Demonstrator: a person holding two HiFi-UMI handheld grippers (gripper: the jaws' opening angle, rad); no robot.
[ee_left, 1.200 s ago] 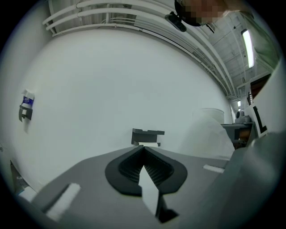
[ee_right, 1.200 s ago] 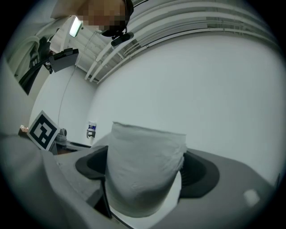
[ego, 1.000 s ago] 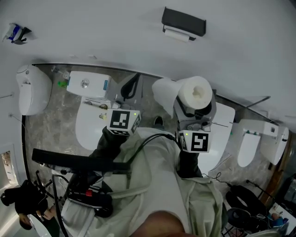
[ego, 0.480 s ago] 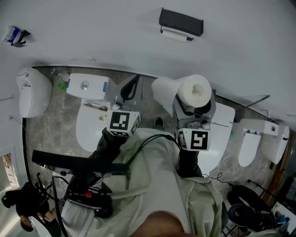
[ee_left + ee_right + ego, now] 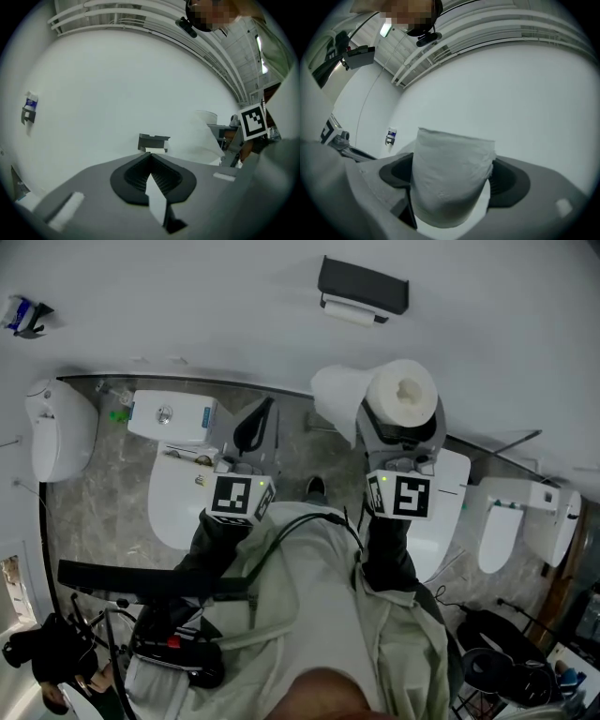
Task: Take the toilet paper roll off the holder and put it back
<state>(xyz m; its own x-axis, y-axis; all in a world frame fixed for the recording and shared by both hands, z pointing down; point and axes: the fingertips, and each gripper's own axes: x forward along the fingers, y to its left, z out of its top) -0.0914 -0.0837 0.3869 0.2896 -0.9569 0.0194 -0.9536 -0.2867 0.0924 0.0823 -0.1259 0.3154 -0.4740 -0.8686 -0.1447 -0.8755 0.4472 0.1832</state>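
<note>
The right gripper (image 5: 452,180) pinches the toilet paper roll (image 5: 403,395) at upper centre-right, below the wall holder (image 5: 363,285). The roll looks light, soft and crushable, so it is best held gently across its sides. The left gripper (image 5: 151,159) is pressed together, empty.

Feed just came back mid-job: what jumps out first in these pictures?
The white toilet paper roll, clamped in the right claw, is held up at centre right with a loose sheet trailing to its left. Above it a dark holder sits on the white wall. The left claw is shut on nothing, lower left of the roll.
</note>
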